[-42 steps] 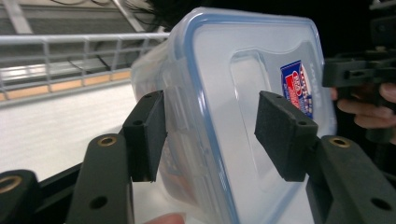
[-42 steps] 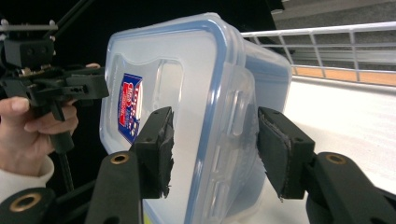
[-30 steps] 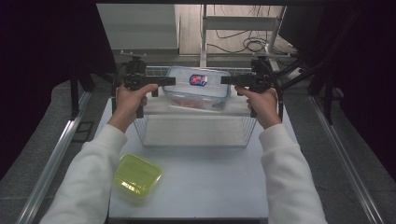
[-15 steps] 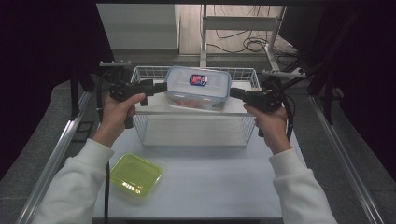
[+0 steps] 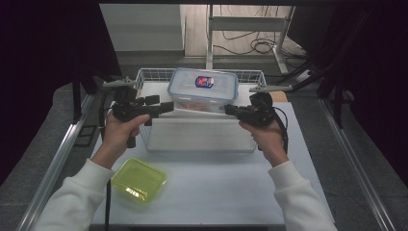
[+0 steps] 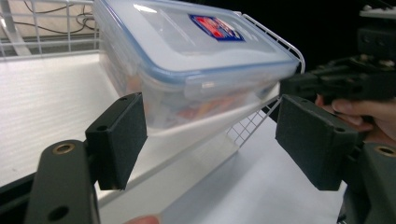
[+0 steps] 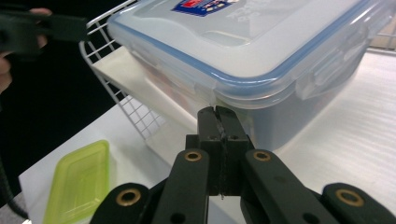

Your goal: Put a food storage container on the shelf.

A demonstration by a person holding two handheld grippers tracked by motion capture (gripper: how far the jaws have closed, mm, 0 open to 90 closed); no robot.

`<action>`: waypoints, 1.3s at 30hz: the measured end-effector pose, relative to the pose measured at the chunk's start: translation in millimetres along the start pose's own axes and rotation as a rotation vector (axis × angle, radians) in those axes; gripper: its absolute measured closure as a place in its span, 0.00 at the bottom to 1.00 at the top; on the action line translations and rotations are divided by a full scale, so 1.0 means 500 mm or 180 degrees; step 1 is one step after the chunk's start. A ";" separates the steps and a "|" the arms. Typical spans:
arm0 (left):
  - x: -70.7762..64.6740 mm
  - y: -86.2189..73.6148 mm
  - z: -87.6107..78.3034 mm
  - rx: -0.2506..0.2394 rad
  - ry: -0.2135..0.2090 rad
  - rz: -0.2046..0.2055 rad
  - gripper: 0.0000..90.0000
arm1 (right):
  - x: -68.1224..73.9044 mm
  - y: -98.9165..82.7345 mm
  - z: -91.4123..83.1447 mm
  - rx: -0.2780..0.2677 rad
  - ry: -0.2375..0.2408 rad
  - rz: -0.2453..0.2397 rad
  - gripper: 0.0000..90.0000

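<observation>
A clear plastic box (image 5: 202, 89) with a blue-rimmed lid and a red-and-blue label rests in a white wire basket (image 5: 250, 73). It looks tilted in the left gripper view. My left gripper (image 5: 161, 103) is off the box's left end. Its jaws have just been opening and stand open, with nothing between the pads (image 6: 116, 140); the box (image 6: 196, 51) lies just beyond them. My right gripper (image 5: 227, 109) is off the box's right end, shut on nothing. Its closed tips (image 7: 218, 113) point at the box's (image 7: 261, 51) near corner, just short of it.
A yellow-green lid or shallow tub (image 5: 138, 179) lies on the white table (image 5: 216, 192) at the front left. The basket's wire front wall (image 5: 197, 137) stands between my hands. Metal rails run along both table sides, and cables lie on the floor behind.
Both grippers have drawn back from the box's ends, outward and toward the person. The right jaws have closed. The box stays in the basket.
</observation>
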State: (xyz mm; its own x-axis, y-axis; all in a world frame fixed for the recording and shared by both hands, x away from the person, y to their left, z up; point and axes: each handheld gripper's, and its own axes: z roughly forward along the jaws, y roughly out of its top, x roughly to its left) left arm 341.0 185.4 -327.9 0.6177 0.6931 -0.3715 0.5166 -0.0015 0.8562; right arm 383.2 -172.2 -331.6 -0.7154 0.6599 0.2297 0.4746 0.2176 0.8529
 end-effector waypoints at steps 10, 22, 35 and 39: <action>0.005 -0.018 -0.003 0.0016 -0.0050 -0.0032 0.27 | -0.025 0.008 0.013 -0.0038 -0.0063 0.0143 0.99; 0.006 -0.042 -0.018 -0.0010 -0.0040 -0.0040 0.27 | -0.032 -0.007 0.003 -0.0127 -0.0001 0.0227 0.99; -0.012 -0.144 -0.037 0.0024 -0.0108 -0.0068 0.27 | -0.002 -0.123 -0.070 -0.0251 0.0297 0.0230 0.99; -0.011 -0.177 -0.039 0.0044 -0.0130 -0.0111 0.27 | 0.001 -0.175 -0.085 -0.0241 0.0367 0.0266 0.99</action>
State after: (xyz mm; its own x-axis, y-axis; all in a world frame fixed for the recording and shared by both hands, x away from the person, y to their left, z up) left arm 280.1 195.9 -394.8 0.6226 0.6630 -0.4157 0.5463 0.0121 0.8375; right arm 319.6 -221.6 -386.3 -0.7313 0.5854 0.3500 0.4980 0.1077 0.8605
